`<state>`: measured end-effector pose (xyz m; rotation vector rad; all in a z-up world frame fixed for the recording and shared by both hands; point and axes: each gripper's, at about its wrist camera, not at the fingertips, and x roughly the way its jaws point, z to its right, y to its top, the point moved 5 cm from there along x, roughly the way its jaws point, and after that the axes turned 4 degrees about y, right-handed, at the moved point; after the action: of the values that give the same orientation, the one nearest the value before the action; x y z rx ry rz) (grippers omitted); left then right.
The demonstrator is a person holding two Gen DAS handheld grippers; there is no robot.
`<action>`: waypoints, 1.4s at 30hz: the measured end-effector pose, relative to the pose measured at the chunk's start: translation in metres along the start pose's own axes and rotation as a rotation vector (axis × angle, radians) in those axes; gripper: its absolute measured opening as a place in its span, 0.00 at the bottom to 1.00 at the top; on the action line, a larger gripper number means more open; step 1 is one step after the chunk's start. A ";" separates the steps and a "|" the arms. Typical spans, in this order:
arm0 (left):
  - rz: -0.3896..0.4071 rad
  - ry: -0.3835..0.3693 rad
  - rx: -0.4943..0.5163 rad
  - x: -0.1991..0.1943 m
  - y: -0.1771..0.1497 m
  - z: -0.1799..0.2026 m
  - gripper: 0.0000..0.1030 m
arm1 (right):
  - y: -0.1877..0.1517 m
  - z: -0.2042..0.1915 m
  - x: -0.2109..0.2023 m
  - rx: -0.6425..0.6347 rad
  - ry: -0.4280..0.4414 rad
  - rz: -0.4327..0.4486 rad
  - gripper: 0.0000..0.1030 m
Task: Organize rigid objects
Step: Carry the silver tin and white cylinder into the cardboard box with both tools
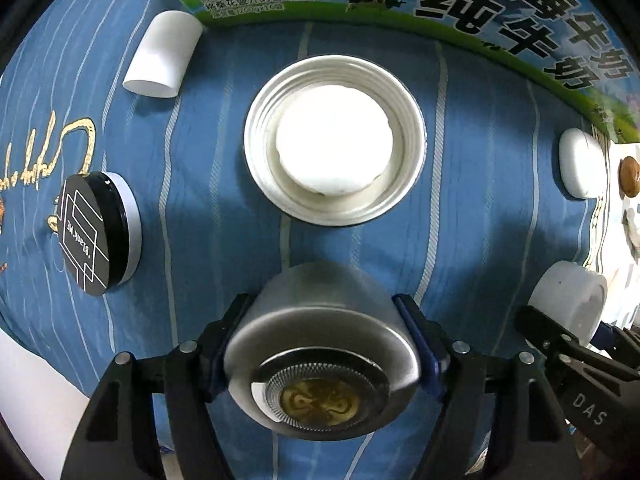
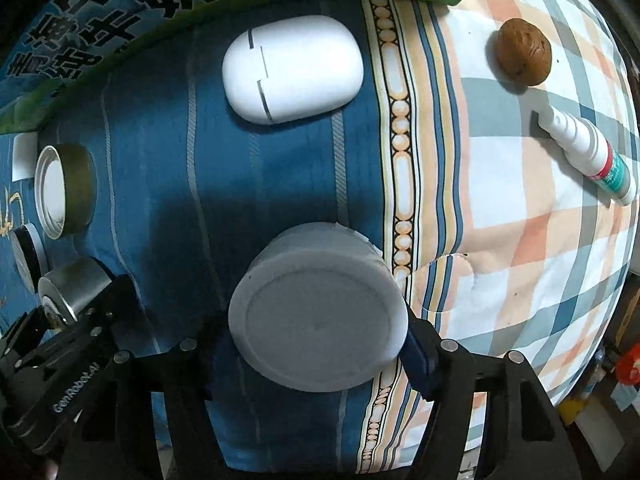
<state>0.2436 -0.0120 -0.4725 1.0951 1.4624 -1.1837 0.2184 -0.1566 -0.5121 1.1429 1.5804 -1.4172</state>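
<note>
— On the blue striped cloth, item count?
— One silver tin clamped in the left gripper; one white tub clamped in the right gripper, near centre.

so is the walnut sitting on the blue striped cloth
No, the walnut lies on the plaid cloth, to the right of the blue striped cloth.

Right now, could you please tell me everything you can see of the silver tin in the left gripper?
The silver tin is a round, brushed-metal container, its top bearing a finely ribbed ring around a gold swirl emblem. It sits upright between the blue pads of the left gripper, which press its sides, above the blue striped cloth, just below the upturned white lid.
</note>
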 end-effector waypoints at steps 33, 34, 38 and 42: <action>-0.133 -0.003 -0.053 0.016 -0.008 -0.043 0.67 | -0.007 -0.015 0.011 -0.058 -0.053 -0.033 0.66; -0.119 0.007 -0.051 0.015 -0.011 -0.040 0.67 | -0.008 -0.016 0.010 -0.069 -0.060 -0.032 0.66; -0.066 0.028 -0.033 0.002 -0.017 -0.033 0.67 | -0.014 -0.017 0.006 -0.091 -0.075 -0.018 0.66; -0.022 0.025 -0.020 -0.016 -0.023 -0.022 0.67 | -0.021 -0.011 -0.007 -0.096 -0.057 0.013 0.66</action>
<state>0.2213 0.0055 -0.4504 1.0864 1.5060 -1.1721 0.2018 -0.1466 -0.4960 1.0457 1.5807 -1.3392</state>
